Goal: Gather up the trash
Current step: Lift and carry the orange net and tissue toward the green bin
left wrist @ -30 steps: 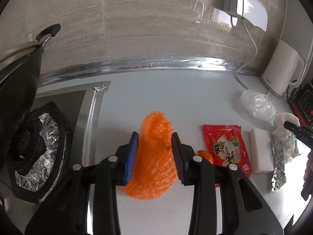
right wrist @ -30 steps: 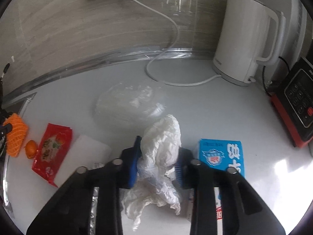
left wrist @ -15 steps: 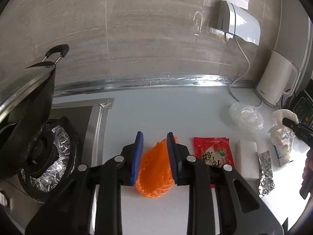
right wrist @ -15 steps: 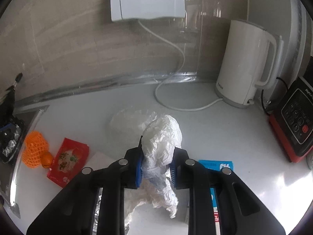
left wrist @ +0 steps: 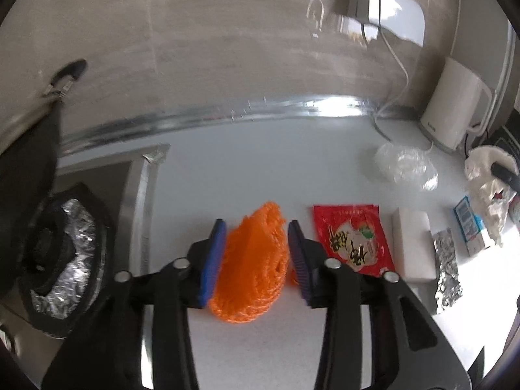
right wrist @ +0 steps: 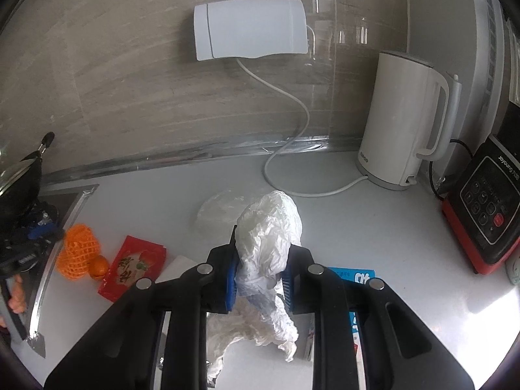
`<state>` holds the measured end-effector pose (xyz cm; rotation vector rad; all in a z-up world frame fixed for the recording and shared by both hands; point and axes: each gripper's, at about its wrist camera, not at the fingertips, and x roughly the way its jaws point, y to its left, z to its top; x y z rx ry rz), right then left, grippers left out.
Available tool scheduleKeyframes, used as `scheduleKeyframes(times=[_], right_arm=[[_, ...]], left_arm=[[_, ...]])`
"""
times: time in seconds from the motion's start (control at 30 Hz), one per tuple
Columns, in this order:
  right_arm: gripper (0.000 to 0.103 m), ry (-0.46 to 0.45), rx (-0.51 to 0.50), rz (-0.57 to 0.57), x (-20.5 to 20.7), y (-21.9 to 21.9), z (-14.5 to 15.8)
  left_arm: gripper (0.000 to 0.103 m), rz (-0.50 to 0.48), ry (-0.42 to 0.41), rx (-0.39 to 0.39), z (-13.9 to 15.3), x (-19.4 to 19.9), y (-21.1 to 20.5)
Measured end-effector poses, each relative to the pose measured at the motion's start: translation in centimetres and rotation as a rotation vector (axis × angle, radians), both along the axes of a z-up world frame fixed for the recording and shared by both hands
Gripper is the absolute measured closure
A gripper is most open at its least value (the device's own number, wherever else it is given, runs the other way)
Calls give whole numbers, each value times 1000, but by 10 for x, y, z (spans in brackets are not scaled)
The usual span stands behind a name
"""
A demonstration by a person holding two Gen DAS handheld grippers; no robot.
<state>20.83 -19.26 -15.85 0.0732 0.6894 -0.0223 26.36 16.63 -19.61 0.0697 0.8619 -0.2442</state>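
Trash lies all over the white desk (left wrist: 247,169), and two bits are being picked up right now. At the far left is the stove burner (left wrist: 61,253) lined with foil. Next to it, the left hand-held gripper (left wrist: 256,253) sits around the orange net (left wrist: 253,266). Its jaws are opening, so the net is between the blue pads, touching the left one, with a gap at the right one. The net looks soft and squashy, so the person should push the pads further around its middle and squeeze again before lifting, or it may slip out. A small orange fruit (right wrist: 99,266) lies just beside the net and should stay out of the grip. Further right lie a red snack packet (left wrist: 352,237), a white block (left wrist: 412,247), a strip of foil (left wrist: 447,269) and a clear plastic wad (left wrist: 404,165). At the right, the right hand-held gripper (right wrist: 261,279) is clenched tight on the crumpled white paper (right wrist: 269,230), which hangs above the desk. The person should keep that squeeze firm and carry it slowly so the loose tail does not drag on the blue box (right wrist: 352,276).
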Motion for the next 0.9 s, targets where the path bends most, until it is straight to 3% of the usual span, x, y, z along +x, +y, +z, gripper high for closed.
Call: scheduleKeyframes(times=[0.13, 0.2, 0.33, 0.63, 0.77, 0.9], right_arm=[[81, -6, 3, 2, -4, 1, 3], [81, -7, 4, 3, -5, 1, 4], [81, -19, 3, 8, -14, 3, 11], [81, -95, 32, 65, -64, 14, 52], [81, -110, 53, 100, -105, 17, 67], [81, -87, 70, 137, -157, 18, 69]], left_arm=[[62, -34, 46, 27, -19, 8, -11], [91, -45, 77, 43, -28, 13, -15], [93, -30, 82, 38, -27, 13, -10], [93, 30, -9, 30, 54, -42, 5], [93, 23, 5, -22, 85, -93, -2], [93, -8, 37, -83, 97, -149, -18]])
